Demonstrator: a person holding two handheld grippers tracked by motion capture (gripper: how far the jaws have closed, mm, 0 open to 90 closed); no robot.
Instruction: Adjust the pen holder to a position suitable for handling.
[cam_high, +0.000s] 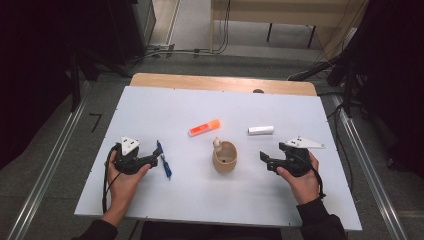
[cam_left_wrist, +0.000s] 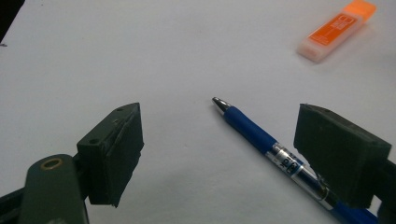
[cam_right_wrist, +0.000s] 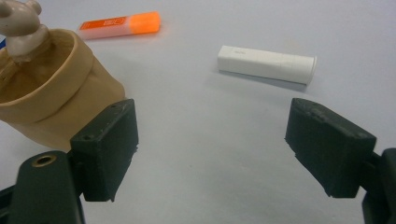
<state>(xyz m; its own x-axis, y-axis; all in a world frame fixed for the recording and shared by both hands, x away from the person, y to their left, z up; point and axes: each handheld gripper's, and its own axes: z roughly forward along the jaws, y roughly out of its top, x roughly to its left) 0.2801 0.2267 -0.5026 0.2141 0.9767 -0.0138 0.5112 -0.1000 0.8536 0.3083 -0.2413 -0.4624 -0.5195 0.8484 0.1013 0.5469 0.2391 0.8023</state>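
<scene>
Left gripper (cam_left_wrist: 219, 154) wide, empty, at blue pen (cam_left_wrist: 261, 142); pen flat on worktop (cam_high: 150, 107), toward left edge. Pen likely light, stiff, smooth barrel may roll; grip mid-barrel. Right gripper (cam_right_wrist: 210, 149) wide, empty. Tan cup (cam_high: 225, 158) mid-worktop, upright, holds small figure-topped item (cam_right_wrist: 21, 25).

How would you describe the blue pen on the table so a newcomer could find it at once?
Start at the white table and find the tan cup near its middle. To the cup's left, beside the left claw, lies the blue pen. It is the thin dark-blue item with a silver tip, unlike the orange marker and white tube farther back.
</scene>
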